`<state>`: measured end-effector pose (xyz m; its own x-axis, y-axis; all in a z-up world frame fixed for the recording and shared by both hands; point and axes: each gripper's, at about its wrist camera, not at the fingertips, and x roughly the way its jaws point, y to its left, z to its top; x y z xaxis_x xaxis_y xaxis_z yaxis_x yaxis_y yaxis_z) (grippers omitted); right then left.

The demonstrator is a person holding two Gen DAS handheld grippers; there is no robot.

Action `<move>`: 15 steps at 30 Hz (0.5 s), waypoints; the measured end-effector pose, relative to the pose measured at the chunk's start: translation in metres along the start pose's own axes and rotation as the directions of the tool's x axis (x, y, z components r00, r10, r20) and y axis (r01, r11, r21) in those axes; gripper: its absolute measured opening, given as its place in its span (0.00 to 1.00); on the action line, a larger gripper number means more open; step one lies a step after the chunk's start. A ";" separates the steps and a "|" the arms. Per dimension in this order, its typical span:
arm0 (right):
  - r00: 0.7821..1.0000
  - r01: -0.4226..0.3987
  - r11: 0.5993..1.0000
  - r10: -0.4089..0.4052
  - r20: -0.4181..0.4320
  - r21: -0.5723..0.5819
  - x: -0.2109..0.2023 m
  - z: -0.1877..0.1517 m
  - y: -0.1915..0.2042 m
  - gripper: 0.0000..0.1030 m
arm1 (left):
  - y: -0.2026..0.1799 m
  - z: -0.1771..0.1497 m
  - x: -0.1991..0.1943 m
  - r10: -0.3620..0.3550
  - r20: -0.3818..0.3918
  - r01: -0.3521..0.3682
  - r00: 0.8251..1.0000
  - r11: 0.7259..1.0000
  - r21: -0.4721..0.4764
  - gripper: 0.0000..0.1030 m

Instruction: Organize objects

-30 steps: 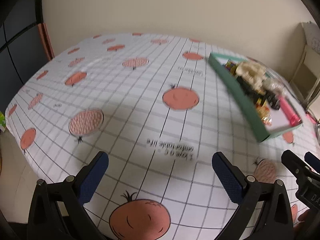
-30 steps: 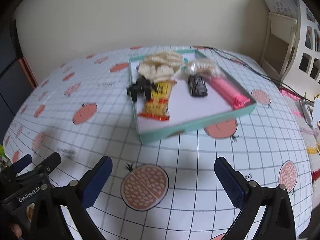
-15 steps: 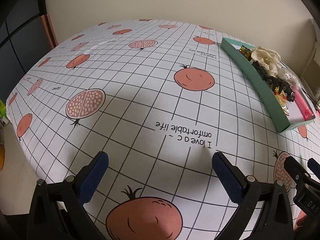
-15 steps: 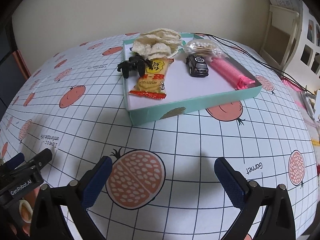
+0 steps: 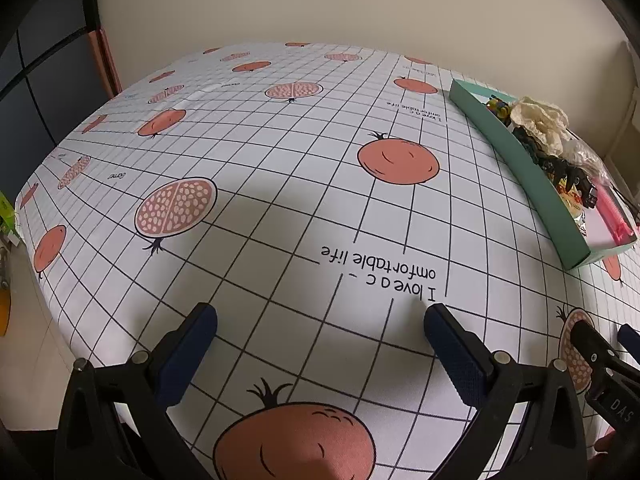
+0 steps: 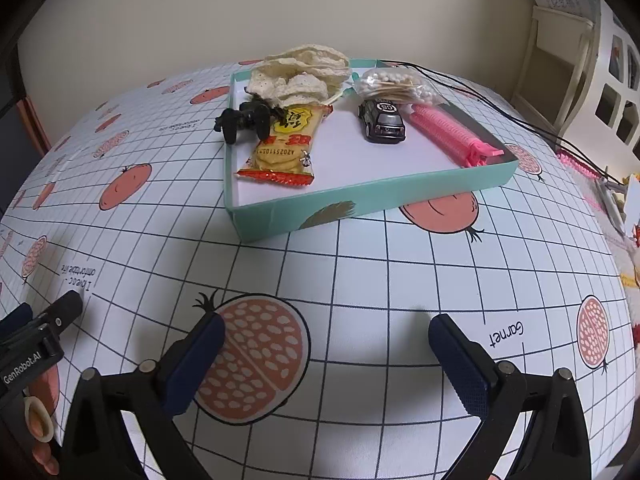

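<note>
A shallow teal box (image 6: 360, 200) sits on the table ahead of my right gripper (image 6: 326, 344), which is open and empty, low over the cloth. Inside lie a yellow snack packet (image 6: 286, 144), a black toy figure (image 6: 244, 118), a cream lace cloth (image 6: 300, 72), a black toy car (image 6: 380, 120), a pink comb-like piece (image 6: 452, 134) and a bag of cotton swabs (image 6: 396, 84). My left gripper (image 5: 320, 328) is open over bare cloth, with the teal box (image 5: 520, 156) far to its right.
The table wears a white grid cloth (image 5: 280, 208) printed with pomegranates. Black cables (image 6: 500, 108) run off behind the box toward a white shelf unit (image 6: 572, 64). The left table edge drops off near a dark cabinet (image 5: 44, 80).
Both grippers have dropped lower and closer to the cloth. The teal box looms larger in the right view and has slid farther right in the left view. Jaws stay open.
</note>
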<state>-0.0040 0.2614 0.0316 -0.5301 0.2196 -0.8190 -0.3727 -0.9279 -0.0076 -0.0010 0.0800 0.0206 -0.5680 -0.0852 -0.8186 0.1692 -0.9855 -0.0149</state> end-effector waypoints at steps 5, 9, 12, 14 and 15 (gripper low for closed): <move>1.000 0.004 1.000 -0.004 0.011 0.002 0.000 -0.001 0.000 1.00 | 0.000 -0.001 0.000 0.002 0.011 -0.002 1.000 1.000 -0.001 1.00; 1.000 0.010 1.000 -0.010 0.016 0.008 0.000 -0.001 0.001 1.00 | 0.002 -0.001 0.000 0.005 0.013 -0.005 1.000 1.000 -0.005 1.00; 1.000 0.014 1.000 -0.014 0.017 0.013 0.000 -0.002 0.001 1.00 | 0.001 -0.001 0.000 0.006 0.012 -0.006 1.000 1.000 -0.007 1.00; 1.000 0.016 1.000 -0.016 0.020 0.015 0.000 -0.002 0.002 1.00 | 0.001 -0.001 0.000 0.007 0.013 -0.007 1.000 1.000 -0.008 1.00; 1.000 0.016 1.000 -0.017 0.022 0.017 0.000 -0.003 0.002 1.00 | 0.001 -0.001 0.000 0.007 0.013 -0.007 1.000 1.000 -0.008 1.00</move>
<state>-0.0026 0.2588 0.0305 -0.5406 0.2417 -0.8058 -0.3940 -0.9190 -0.0114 -0.0006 0.0794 0.0200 -0.5770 -0.0936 -0.8114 0.1794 -0.9837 -0.0141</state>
